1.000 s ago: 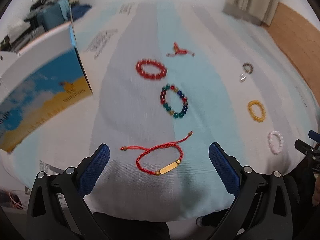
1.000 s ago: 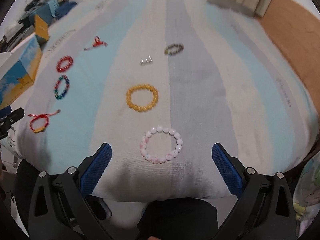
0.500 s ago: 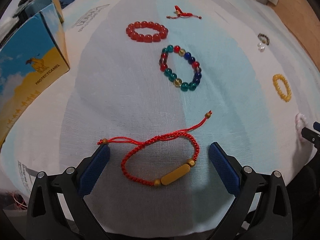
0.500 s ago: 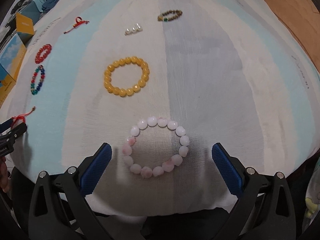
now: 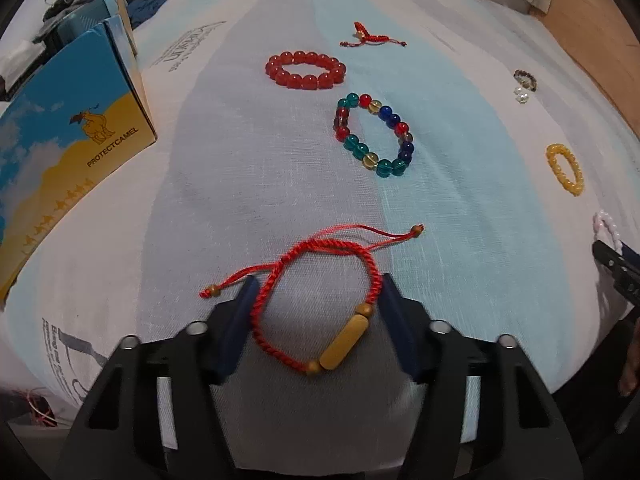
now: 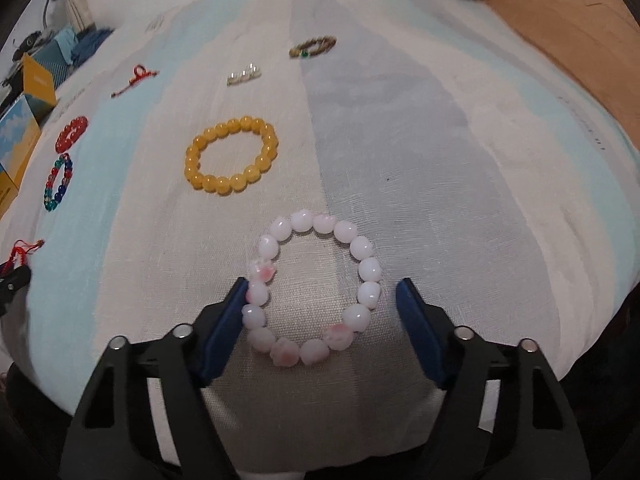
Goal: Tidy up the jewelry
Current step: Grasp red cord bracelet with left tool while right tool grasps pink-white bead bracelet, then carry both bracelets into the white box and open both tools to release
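A red cord bracelet with a gold bar lies flat on the striped cloth, between the blue pads of my left gripper. The jaws stand partly closed around it, both pads at the cord. A pink-white bead bracelet lies between the pads of my right gripper. The left pad touches its beads, the right pad stands apart. Further off lie a red bead bracelet, a multicolour bead bracelet, a yellow bead bracelet and a small red knotted cord.
A blue and yellow cardboard box stands at the left on the cloth. A brown bead bracelet and a small clear bead piece lie at the back. The cloth's front edge drops off just under both grippers. Wooden floor shows at right.
Both grippers have moved forward and down over their bracelets. Both jaws have narrowed, the left more than the right.
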Motion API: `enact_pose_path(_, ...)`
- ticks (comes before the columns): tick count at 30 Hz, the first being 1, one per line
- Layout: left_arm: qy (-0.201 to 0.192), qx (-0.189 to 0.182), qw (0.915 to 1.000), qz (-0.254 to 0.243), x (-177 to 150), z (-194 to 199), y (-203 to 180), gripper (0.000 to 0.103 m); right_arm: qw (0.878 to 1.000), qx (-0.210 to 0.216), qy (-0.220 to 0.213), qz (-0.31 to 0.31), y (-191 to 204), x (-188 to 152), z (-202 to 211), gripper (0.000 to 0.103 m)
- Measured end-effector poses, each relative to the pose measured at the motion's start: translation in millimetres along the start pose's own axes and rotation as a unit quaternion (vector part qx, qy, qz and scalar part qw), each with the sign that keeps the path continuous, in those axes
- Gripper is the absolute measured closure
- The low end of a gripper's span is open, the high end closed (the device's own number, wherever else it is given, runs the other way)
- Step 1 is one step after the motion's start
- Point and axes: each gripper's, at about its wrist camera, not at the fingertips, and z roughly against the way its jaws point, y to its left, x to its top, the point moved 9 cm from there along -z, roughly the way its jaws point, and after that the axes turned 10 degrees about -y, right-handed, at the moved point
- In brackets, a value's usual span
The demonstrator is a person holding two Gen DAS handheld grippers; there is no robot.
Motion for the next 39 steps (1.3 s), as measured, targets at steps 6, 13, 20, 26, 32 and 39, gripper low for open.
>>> enact_pose_path(6, -0.007, -0.015, 0.9998, -0.008, -1.7, 8.6, -3.8, 0.087, 1.000, 0.012, -0.017, -0.009, -3.0, 8.0, 3.5, 0.083)
enact_pose_path(13, -0.014, -0.013, 0.9998, 0.005, -3.8, 13.2, -7.7, 0.092, 0.999, 0.039, -0.020, -0.001, 0.8, 17.8, 15.8, 0.085)
enact_pose_path(20, -0.022, -0.012, 0.9995, 0.021, -3.4, 19.3, -6.3, 0.092, 0.999, 0.039, -0.023, 0.011, 1.2, 25.3, 33.5, 0.085)
enact_pose_path(26, -0.032, -0.013, 0.9989, 0.031, 3.1, 32.4, -4.6, 0.092, 0.999, 0.042, -0.018, 0.002, -1.4, 30.1, 45.7, 0.085)
enact_pose_path(32, -0.048, -0.013, 0.9982, 0.033, 18.6, 49.9, -4.5, 0.092, 1.000, 0.028, -0.007, 0.000, -4.2, 36.0, 45.4, 0.085)
enact_pose_path(39, -0.058, -0.009, 0.9978, 0.031, 39.7, 61.7, -1.3, 0.092, 0.999, 0.027, -0.017, -0.001, 4.9, 64.4, 53.1, 0.085)
